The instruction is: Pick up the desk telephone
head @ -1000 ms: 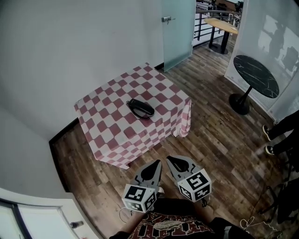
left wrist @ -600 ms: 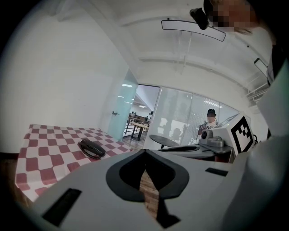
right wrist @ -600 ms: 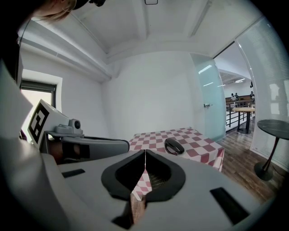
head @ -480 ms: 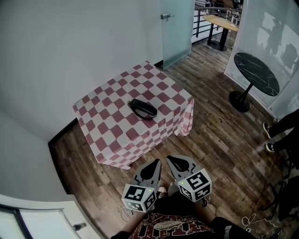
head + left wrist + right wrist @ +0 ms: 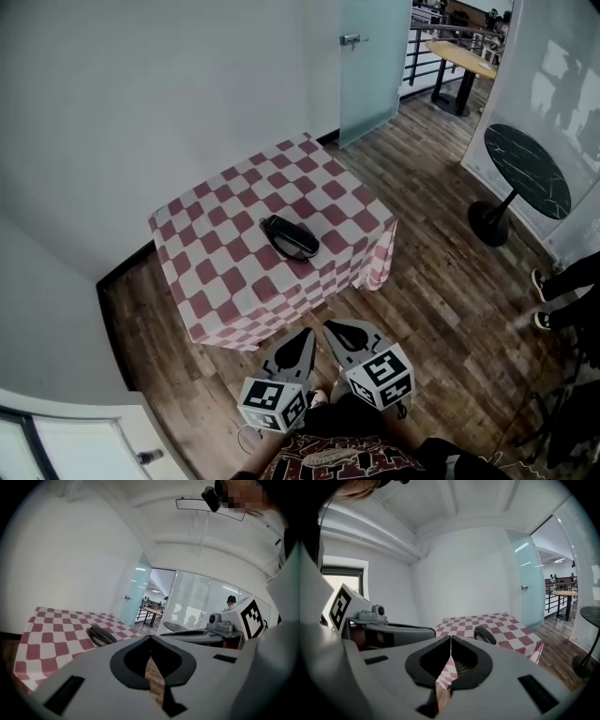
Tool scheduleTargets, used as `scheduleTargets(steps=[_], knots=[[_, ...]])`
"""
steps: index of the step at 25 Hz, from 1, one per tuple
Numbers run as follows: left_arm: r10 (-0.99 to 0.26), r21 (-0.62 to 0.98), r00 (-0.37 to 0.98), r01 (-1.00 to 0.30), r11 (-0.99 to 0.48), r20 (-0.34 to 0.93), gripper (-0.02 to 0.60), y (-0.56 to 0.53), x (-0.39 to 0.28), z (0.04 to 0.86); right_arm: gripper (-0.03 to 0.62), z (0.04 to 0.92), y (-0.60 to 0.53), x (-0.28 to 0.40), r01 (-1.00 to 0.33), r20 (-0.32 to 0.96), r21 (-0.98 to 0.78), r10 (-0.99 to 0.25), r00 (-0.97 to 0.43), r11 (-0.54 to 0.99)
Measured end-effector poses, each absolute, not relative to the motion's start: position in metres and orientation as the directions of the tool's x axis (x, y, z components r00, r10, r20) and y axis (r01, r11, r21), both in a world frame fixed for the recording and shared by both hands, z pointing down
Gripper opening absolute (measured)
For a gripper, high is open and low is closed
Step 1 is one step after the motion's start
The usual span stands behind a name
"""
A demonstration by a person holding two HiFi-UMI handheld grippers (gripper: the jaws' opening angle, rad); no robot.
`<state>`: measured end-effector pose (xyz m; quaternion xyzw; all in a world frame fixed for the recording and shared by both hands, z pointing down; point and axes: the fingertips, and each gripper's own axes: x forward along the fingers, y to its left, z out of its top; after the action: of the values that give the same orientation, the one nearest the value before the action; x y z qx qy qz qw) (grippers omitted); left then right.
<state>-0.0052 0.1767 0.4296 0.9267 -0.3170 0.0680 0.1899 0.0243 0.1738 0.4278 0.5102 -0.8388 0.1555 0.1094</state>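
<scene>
left gripper [image 5: 307,334]: jaws together, empty
right gripper [image 5: 330,327]: closed too, empty
desk telephone [image 5: 291,237]: on the table [image 5: 220,272], well ahead of both grippers

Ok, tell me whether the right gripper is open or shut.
Shut: in its own view the right gripper has its tips together with nothing between them, and the desk telephone lies ahead.

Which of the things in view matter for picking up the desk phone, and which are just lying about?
For the job: desk telephone, the checkered table under it, left tongs and right tongs, both shut and empty.
Just about: round black table, glass door, far wooden table.
</scene>
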Motion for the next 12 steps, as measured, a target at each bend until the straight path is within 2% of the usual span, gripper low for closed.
scheduleTargets(steps=[12], knots=[[-0.574, 0.325, 0.774, -0.633, -0.703, 0.267, 0.008, 0.138, 0.027, 0.441, 0.02, 0.432, 0.142, 0.06, -0.89, 0.351, -0.171, -0.818, -0.456, 0.422]])
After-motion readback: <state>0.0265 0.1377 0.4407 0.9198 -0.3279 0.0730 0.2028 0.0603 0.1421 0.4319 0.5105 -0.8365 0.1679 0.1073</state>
